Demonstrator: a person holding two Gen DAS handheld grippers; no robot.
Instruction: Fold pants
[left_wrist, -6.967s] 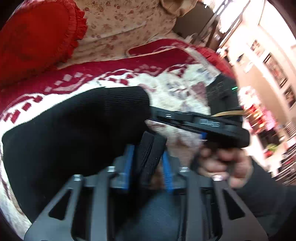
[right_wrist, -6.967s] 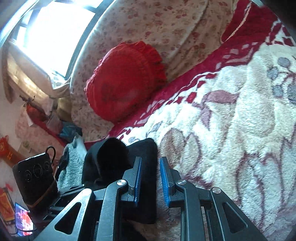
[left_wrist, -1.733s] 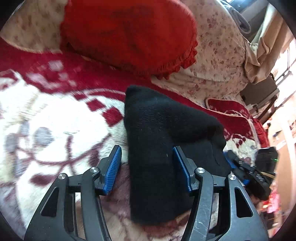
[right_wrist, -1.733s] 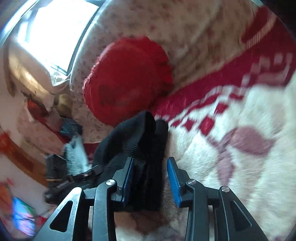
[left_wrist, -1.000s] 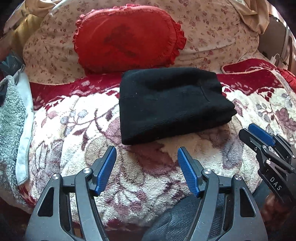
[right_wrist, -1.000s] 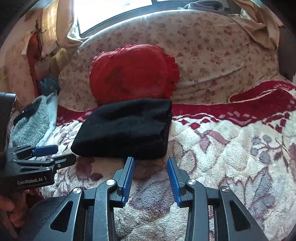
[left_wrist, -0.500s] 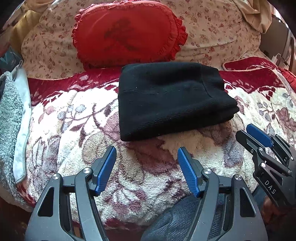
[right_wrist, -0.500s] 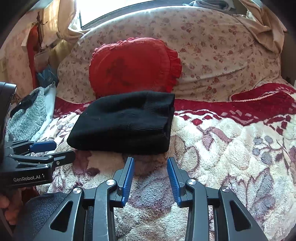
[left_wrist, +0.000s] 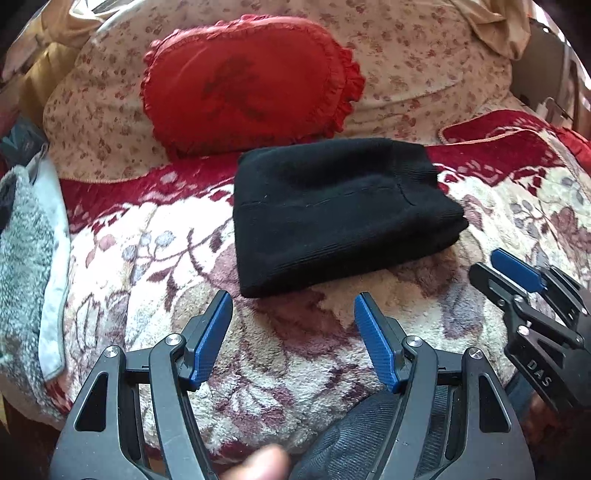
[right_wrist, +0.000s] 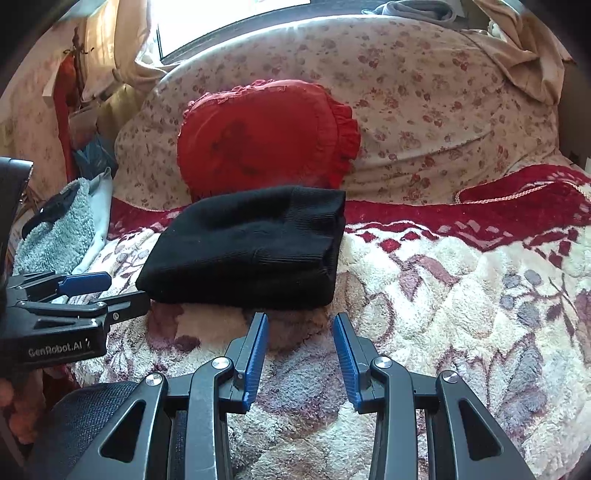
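Observation:
The black pants (left_wrist: 332, 214) lie folded into a compact rectangle on the floral blanket (left_wrist: 155, 266), in front of a red ruffled cushion (left_wrist: 247, 85). They also show in the right wrist view (right_wrist: 251, 251). My left gripper (left_wrist: 293, 306) is open and empty, held back a little from the near edge of the pants. My right gripper (right_wrist: 300, 325) is open and empty, also just short of the pants. The right gripper shows in the left wrist view (left_wrist: 517, 273), and the left gripper in the right wrist view (right_wrist: 85, 291).
The red cushion (right_wrist: 266, 136) leans on a floral sofa back (right_wrist: 424, 110). A grey fluffy towel (left_wrist: 18, 258) lies at the blanket's left edge. The blanket stretches to the right (right_wrist: 480, 295). A dark fabric edge (left_wrist: 362, 435) sits below the grippers.
Both grippers let go of the pants and drew back from them; the folded pants now lie free on the blanket. In the last half second, almost nothing moved.

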